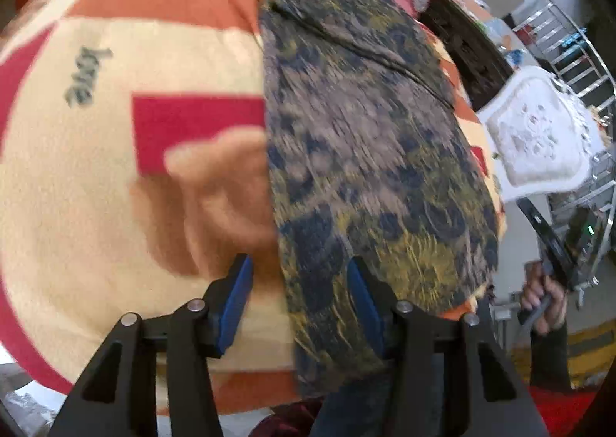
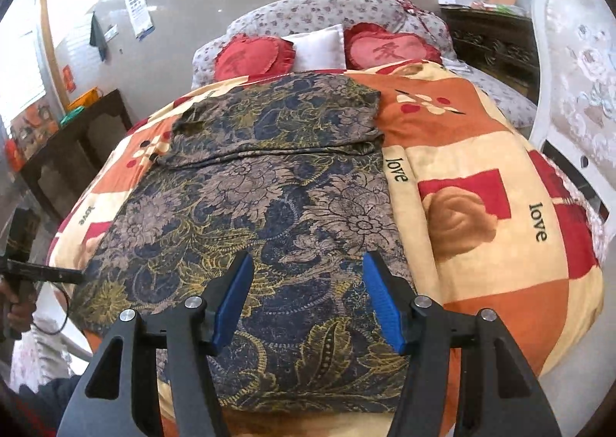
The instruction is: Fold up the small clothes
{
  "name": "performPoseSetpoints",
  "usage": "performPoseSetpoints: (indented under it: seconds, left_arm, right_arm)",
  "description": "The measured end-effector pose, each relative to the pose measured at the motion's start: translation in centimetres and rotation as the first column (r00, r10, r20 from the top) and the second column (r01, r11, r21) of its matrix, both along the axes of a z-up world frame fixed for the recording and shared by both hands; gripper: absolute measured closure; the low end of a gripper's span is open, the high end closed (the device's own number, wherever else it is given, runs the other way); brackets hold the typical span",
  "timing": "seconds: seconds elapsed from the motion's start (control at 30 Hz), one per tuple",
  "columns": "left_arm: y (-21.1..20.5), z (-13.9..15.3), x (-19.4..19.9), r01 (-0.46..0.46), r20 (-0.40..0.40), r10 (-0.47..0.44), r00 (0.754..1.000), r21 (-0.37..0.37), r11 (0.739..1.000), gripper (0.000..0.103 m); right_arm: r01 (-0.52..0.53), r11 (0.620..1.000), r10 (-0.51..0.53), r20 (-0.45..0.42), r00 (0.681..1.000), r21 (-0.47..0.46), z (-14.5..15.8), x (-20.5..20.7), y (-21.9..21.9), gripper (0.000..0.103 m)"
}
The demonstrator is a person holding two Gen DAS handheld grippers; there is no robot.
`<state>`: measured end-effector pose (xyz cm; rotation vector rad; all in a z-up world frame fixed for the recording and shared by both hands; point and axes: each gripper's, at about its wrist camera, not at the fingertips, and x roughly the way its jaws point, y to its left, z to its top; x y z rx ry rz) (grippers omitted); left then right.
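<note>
Spread over the bed, a patchwork blanket (image 2: 481,136) in orange, cream and red carries the floral garment (image 2: 261,206), which lies flat along its middle with the top end folded over toward two red heart pillows (image 2: 254,56). Both the left gripper (image 1: 300,306) and the right gripper (image 2: 308,302) hover above its near hem, jaws parted and holding nothing.
</note>
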<state>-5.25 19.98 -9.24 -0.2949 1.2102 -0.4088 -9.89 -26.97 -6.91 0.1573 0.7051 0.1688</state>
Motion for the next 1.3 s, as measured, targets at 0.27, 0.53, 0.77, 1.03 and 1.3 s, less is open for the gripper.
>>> performPoseSetpoints:
  seconds: [0.27,0.53,0.77,1.03,1.3]
  left_arm:
    - [-1.2,0.7,4.1,-0.010,0.035,0.008,0.999,0.044,0.999,0.047]
    - [-0.6,-1.4,0.1,0.029,0.017,-0.028,0.999,-0.054,0.998,0.045]
    - [-1.5,-1.7,-2.9,0.117,0.011,-0.117,0.993,-0.209,0.971,0.037]
    - [-1.5,-2.4,-3.5,0.073,-0.019,-0.085,0.996,-0.342,0.937,0.051]
    - [-0.6,-2.7,-3.5,0.003,-0.030,-0.015,0.999,-0.367,0.930,0.054]
  right_arm:
    - [0.032,0.999,-0.032,0.080,0.996,0.006,2.0,-1.7,-0.2,0.036]
    - [0.028,0.999,-0.031,0.117,0.993,0.024,2.4,-4.6,-0.9,0.036]
    - [0.073,0.996,-0.078,0.118,0.990,0.046,2.1,-6.2,-2.7,0.036]
    - [0.096,0.994,-0.100,0.086,0.991,0.052,1.2,-6.4,-3.5,0.036]
    - [0.167,0.982,-0.170,0.026,0.985,0.088,-0.2,-6.2,-6.4,0.036]
